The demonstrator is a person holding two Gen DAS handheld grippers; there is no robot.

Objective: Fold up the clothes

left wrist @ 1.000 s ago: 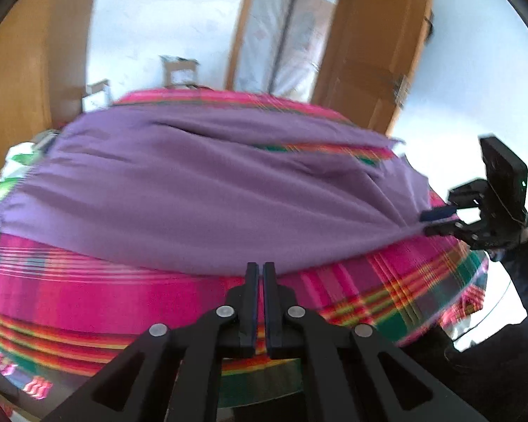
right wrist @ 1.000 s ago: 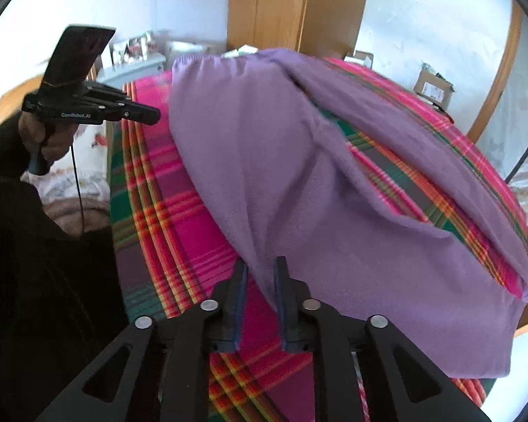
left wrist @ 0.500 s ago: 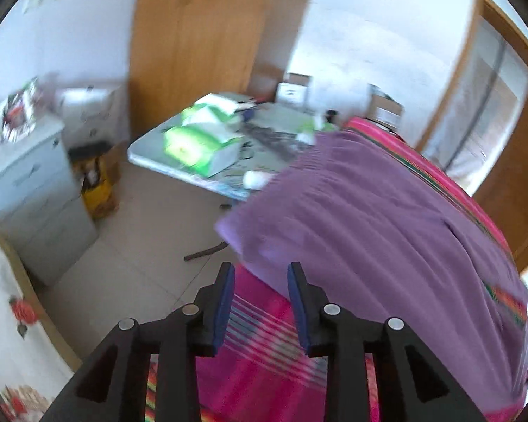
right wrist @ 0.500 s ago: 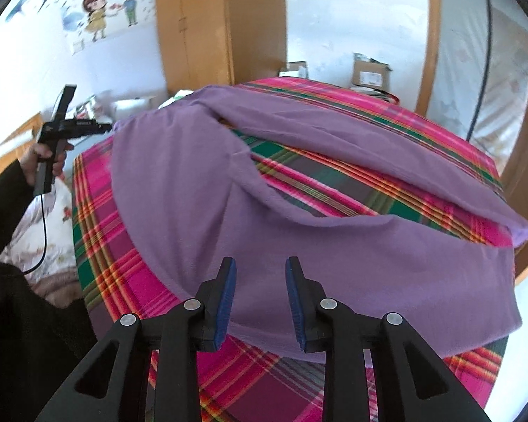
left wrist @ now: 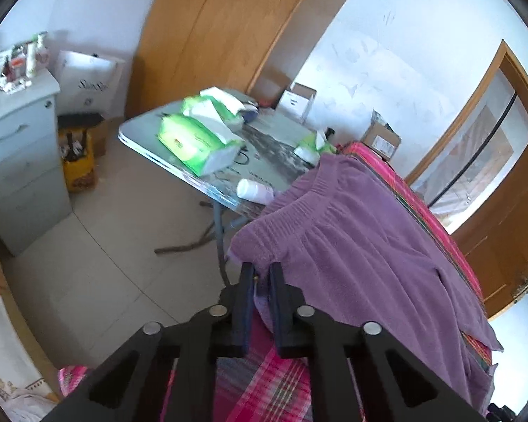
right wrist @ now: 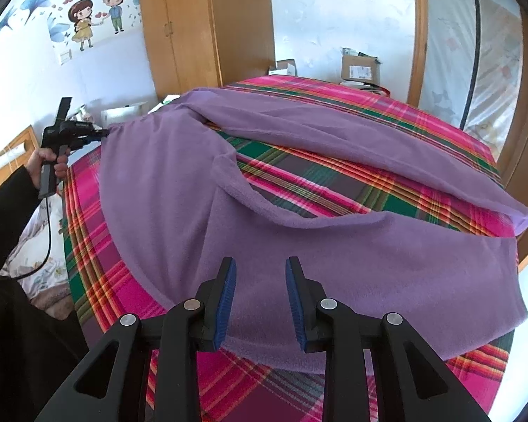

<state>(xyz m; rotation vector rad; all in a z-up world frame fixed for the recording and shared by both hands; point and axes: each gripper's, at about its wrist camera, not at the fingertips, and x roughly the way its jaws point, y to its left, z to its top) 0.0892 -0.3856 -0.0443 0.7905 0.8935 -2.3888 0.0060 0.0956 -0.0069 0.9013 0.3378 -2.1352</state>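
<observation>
Purple trousers (right wrist: 179, 183) with an elastic waistband lie spread on a table under a pink plaid cloth (right wrist: 316, 183), their two legs forming a V. In the left wrist view the waistband corner (left wrist: 260, 246) sits between the fingers of my left gripper (left wrist: 261, 270), which is shut on it at the table's edge. The right wrist view shows that left gripper (right wrist: 102, 133) pinching the same corner at the far left. My right gripper (right wrist: 260, 274) stands open above the nearer trouser leg, with nothing between its fingers.
A folding side table (left wrist: 140, 140) beside the waistband end carries green tissue packs (left wrist: 190, 140) and a white bottle (left wrist: 253, 188). A grey drawer cabinet (left wrist: 17, 161), a wooden wardrobe (left wrist: 211, 35) and cardboard boxes (right wrist: 360, 68) stand around. A person's dark sleeve (right wrist: 3, 211) is at the left.
My left gripper swung round to the waistband corner, opened, then shut on it. My right gripper let go of the leg's edge, opened wide and rose over the leg.
</observation>
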